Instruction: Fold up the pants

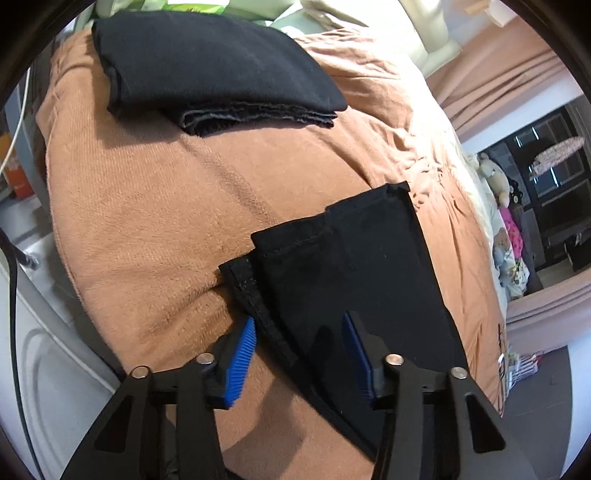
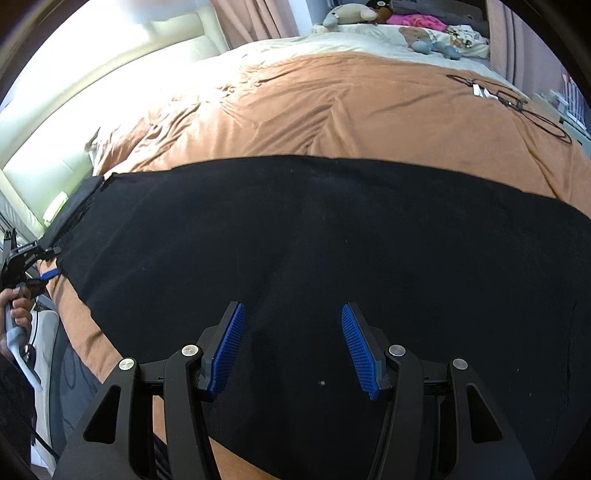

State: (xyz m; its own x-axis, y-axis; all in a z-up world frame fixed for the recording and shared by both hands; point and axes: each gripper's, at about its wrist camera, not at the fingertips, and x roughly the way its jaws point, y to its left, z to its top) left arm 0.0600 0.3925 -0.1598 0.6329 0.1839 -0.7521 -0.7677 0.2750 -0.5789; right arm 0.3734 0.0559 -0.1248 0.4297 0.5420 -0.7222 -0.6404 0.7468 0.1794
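I have the black pants (image 2: 314, 251) spread flat across the brown blanket (image 2: 332, 110) on the bed, lying lengthwise in front of me, which I judge leaves them ready for a fold from the near edge; my left gripper (image 1: 299, 354) sits at one end of them, its fingers apart and straddling the stitched hem edge, one blue pad (image 1: 240, 362) on the blanket side and the other over the cloth, not pressing from what I can see, so I read it as lined up to pinch that corner; my right gripper (image 2: 293, 347) hangs over the middle of the fabric near the closer edge, fingers apart with nothing between the pads; a second black garment, already folded (image 1: 207, 66), rests farther up the bed, well apart from the pants, presumably set aside to keep the working area free; soft toys (image 2: 351, 14) lie at the far side; I can read no brand, label or writing anywhere, the print on the orange item at the left wrist view's edge being too small to tell.
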